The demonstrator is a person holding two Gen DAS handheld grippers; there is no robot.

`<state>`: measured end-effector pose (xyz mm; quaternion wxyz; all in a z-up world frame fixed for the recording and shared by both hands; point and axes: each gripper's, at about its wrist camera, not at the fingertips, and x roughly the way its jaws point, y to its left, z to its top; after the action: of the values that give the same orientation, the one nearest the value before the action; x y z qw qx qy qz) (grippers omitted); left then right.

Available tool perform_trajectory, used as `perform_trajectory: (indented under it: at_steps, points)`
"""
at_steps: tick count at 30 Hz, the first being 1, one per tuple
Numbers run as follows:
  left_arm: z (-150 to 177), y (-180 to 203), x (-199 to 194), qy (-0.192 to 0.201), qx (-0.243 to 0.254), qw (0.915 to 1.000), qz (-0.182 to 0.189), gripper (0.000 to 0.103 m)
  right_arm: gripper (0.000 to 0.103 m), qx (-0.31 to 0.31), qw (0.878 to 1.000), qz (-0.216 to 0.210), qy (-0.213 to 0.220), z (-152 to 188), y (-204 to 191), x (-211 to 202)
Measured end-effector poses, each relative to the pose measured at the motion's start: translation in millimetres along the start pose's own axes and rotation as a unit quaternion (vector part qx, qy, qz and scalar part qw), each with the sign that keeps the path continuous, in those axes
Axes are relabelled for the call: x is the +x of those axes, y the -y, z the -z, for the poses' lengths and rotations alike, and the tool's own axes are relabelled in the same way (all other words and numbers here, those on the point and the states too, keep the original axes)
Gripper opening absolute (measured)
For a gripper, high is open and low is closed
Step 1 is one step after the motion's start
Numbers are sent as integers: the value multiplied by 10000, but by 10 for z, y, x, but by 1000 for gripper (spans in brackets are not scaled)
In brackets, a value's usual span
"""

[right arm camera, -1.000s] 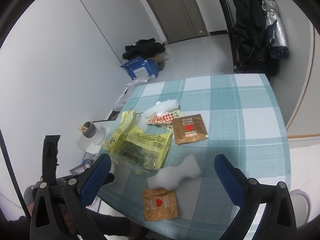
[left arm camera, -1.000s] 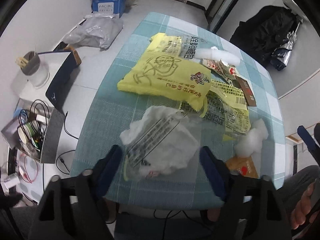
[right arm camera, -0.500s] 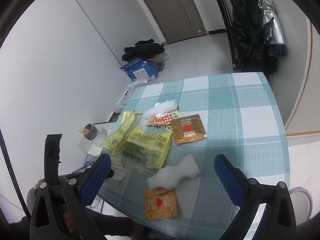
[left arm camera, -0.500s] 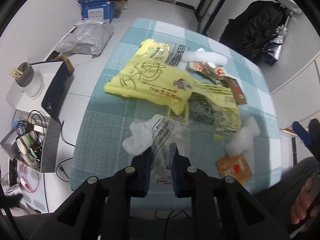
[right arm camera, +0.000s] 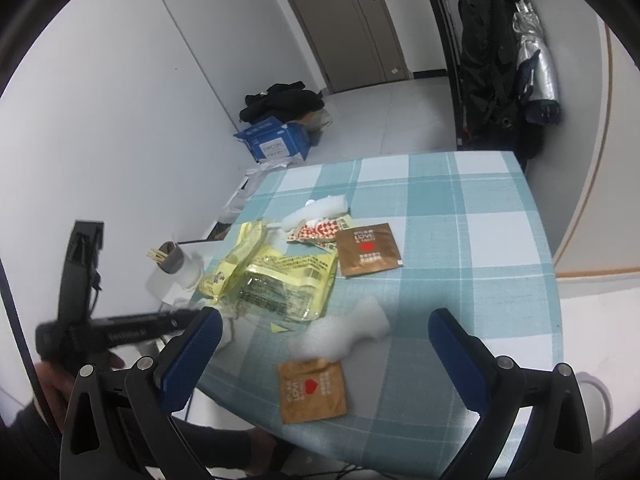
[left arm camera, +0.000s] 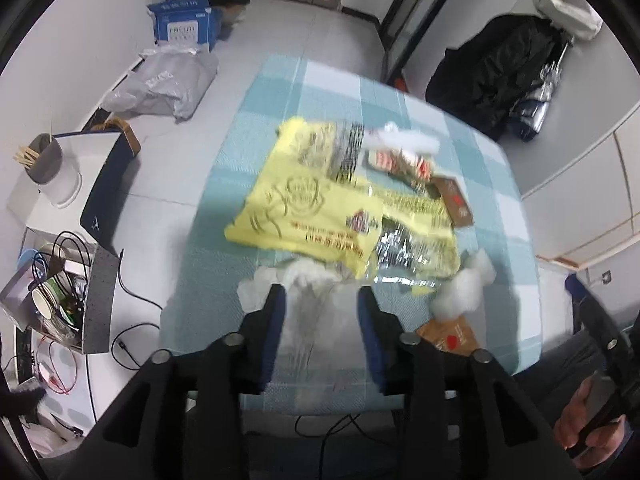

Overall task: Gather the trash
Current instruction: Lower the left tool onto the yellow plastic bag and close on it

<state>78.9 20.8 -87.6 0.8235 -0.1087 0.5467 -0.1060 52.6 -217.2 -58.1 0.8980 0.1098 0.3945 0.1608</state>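
Several wrappers still litter the counter [right arm camera: 472, 240] — left hand-held gripper [left arm camera: 322, 300] reopening astride the clear plastic bag [left arm camera: 316, 308], right hand-held gripper [right arm camera: 324, 324] wide, empty.

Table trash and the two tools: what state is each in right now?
Left tool: jaws just reopened, clear plastic bag between them.
Right tool: open, holding nothing.
Yellow bag: lying flat.
Brown packet: flat, face up.
White foam: lying loose.
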Motion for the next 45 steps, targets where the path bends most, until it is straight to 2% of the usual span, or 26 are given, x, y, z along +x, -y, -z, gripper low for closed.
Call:
perform_trajectory:
  at_steps: [2, 8, 11, 14, 16, 19, 21, 22, 24, 25, 26, 27, 29, 37, 45]
  points:
    - [-14, -12, -50, 22, -39, 10000, 46, 62, 103, -33, 10000, 35, 57, 12, 0, -41]
    - [-123, 8, -112, 219, 25, 9998, -25, 85, 103, -49, 9999, 81, 104, 39, 18, -88]
    - [-270, 37, 8, 135, 153, 9997, -144, 85, 103, 21, 9999, 49, 87, 29, 37, -72]
    - [-382, 114, 201, -118, 403, 9989, -227, 85, 103, 37, 9999, 34, 87, 22, 37, -70]
    - [-412, 169, 338, -342, 647, 9969, -271, 85, 103, 13, 10000, 42, 87, 20, 33, -70]
    - [-429, 217, 513, -587, 923, 9926, -523, 85, 103, -34, 10000, 68, 58, 21, 29, -50]
    - [-437, 190, 537, -583, 928, 9930, -444, 84, 103, -48, 9999, 89, 45, 19, 35, -39]
    - [-445, 173, 537, -589, 909, 9931, -456, 80, 103, -51, 9999, 98, 35, 17, 40, -30]
    - [-458, 144, 502, -572, 903, 9936, -354, 63, 103, -45, 9999, 107, 8, 12, 52, -4]
    - [-468, 137, 507, -623, 922, 9931, -360, 50, 103, -42, 9999, 106, -3, 12, 58, 4]
    - [-475, 130, 515, -653, 932, 9927, -392, 42, 103, -37, 9999, 108, -24, 4, 61, 25]
    - [-490, 126, 526, -637, 937, 9929, -355, 38, 103, -35, 9999, 113, -37, -1, 58, 40]
    - [-505, 124, 542, -648, 937, 9930, -311, 24, 103, -24, 9999, 114, -70, -10, 59, 69]
    - [-599, 105, 423, -407, 702, 9967, 63, 3, 103, -111, 9997, 173, -143, -5, 3, 168]
    - [-646, 47, 210, -103, 365, 9976, 572, 2, 103, -227, 9992, 234, -211, -4, -49, 245]
